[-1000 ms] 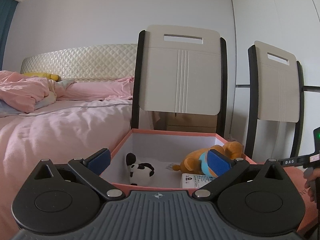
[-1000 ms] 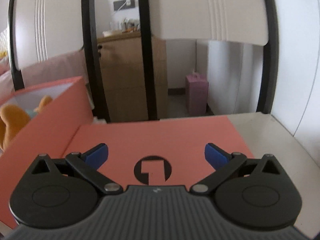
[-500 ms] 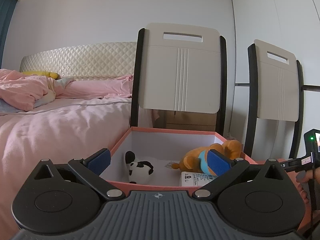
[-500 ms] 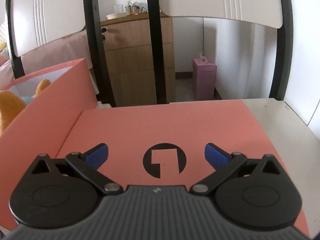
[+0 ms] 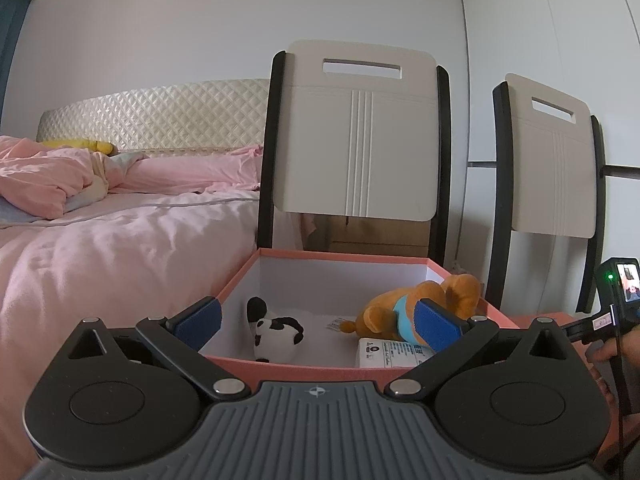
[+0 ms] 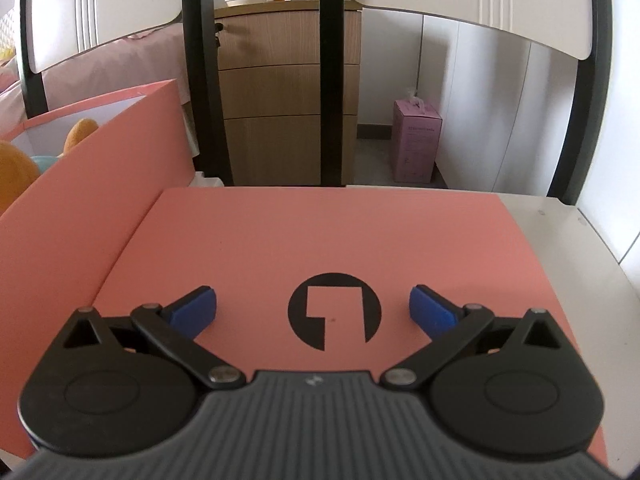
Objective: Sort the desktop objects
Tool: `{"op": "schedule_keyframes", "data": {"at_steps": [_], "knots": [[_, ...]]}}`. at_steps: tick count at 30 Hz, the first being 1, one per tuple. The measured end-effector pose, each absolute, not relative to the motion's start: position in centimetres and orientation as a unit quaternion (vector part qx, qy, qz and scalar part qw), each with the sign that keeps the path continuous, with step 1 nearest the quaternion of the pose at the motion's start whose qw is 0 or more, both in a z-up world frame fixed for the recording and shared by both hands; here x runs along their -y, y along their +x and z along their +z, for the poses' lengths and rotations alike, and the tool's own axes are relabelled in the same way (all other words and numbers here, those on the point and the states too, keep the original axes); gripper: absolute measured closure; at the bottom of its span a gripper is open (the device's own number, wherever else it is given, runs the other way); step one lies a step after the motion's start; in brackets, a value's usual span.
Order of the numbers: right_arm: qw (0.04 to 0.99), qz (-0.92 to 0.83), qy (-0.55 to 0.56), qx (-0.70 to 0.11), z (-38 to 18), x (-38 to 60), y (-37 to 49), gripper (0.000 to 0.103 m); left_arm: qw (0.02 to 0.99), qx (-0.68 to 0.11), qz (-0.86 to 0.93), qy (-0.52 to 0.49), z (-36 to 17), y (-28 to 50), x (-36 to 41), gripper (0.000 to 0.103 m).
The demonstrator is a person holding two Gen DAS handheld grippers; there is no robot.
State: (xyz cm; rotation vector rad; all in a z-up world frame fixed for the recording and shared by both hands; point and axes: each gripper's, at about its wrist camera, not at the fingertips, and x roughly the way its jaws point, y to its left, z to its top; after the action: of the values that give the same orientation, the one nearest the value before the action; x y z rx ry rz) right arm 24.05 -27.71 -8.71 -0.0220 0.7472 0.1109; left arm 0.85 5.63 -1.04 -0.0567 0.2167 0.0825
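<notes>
The open pink cardboard box (image 5: 236,284) with white inside walls is the landmark. The left gripper (image 5: 318,322) hangs just in front of the box's near wall, its blue pads spread wide, holding nothing. Inside the box, toward its left, lies a small black-and-white plush toy (image 5: 276,334). To the right of it in the box lies an orange plush animal with a light blue band (image 5: 404,308). A white printed packet (image 5: 390,352) rests against the near wall, right below the orange animal.

On the right side of the box, touching its outer wall, a flat pink lid with a round black logo (image 6: 328,240) lies on a white tabletop (image 6: 568,240). The right gripper (image 6: 312,312) hangs just above the lid, its blue pads wide apart on either side of the logo, holding nothing. Beyond the box stand two white chair backs with black frames (image 5: 360,148).
</notes>
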Motion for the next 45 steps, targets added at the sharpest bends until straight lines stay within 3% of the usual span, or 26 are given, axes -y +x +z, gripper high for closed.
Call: {"op": "schedule_keyframes", "data": {"at_steps": [45], "knots": [[0.929,0.053,-0.010,-0.365,-8.86,27.68,24.27,0.000,0.993,-0.112,0.043,-0.017,-1.39,1.05,-4.84,0.000]]}}
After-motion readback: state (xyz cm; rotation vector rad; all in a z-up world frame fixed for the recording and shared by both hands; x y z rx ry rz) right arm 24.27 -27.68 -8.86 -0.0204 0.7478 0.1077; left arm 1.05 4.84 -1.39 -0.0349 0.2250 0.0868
